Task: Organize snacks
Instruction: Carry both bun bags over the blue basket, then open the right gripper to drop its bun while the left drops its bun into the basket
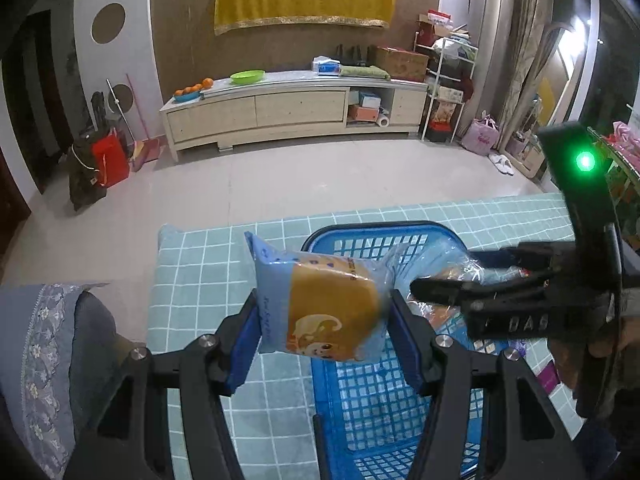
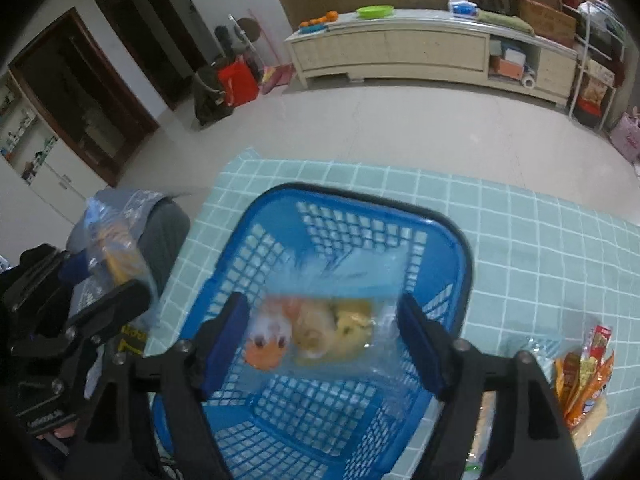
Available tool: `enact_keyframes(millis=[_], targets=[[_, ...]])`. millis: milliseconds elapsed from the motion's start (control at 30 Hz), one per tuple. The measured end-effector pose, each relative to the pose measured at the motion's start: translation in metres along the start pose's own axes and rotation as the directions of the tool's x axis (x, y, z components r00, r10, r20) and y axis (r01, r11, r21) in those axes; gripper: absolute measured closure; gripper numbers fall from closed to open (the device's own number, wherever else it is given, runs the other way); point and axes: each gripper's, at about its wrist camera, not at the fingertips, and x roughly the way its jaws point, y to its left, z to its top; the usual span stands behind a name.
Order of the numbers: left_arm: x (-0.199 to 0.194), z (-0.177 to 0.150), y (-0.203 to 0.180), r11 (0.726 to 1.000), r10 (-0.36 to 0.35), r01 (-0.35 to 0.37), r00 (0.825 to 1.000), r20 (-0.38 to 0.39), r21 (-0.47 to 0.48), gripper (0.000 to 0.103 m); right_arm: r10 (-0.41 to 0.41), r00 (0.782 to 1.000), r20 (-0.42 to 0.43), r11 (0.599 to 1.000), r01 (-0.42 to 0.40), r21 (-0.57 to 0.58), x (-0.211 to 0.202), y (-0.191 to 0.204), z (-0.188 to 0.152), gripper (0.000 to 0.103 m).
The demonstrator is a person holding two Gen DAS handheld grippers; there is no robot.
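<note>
Left gripper (image 1: 324, 320): clamped on a blue snack pack (image 1: 320, 304), held just above the basket's left rim.
Right gripper (image 2: 320, 332): jaws spread wide over the blue basket (image 2: 460, 248); a clear snack bag (image 2: 316, 332) shows blurred between them, and the pads look clear of it, so it seems to be dropping in.
Doing it well: bring the blue pack over the basket's middle before letting go, low enough not to bounce out.
Edges: basket walls close on both sides; the grippers sit near each other.
Open room: bare tablecloth (image 2: 540, 248) to the right; loose snacks (image 2: 588, 376) wait there.
</note>
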Motion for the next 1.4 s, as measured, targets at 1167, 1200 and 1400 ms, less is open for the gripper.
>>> enact_keyframes(millis=[1167, 1200, 1400], targets=[[0.048, 0.016, -0.032, 0.999, -0.04, 0.042, 0.998, -0.057, 0.026, 0.045, -0.234, 0.97, 0.066, 0.971, 0.23, 0.062, -0.035, -0.05, -0.019, 0.007], [0.05, 0.016, -0.033, 0.999, -0.038, 0.04, 0.998, -0.057, 0.03, 0.045, -0.236, 0.97, 0.065, 0.971, 0.232, 0.064, -0.032, -0.05, -0.018, 0.007], [0.055, 0.023, -0.028, 0.999, -0.004, 0.005, 1.0, -0.016, 0.054, 0.031, -0.249, 0.965, 0.078, 0.968, 0.245, 0.054, -0.021, -0.047, -0.012, 0.007]])
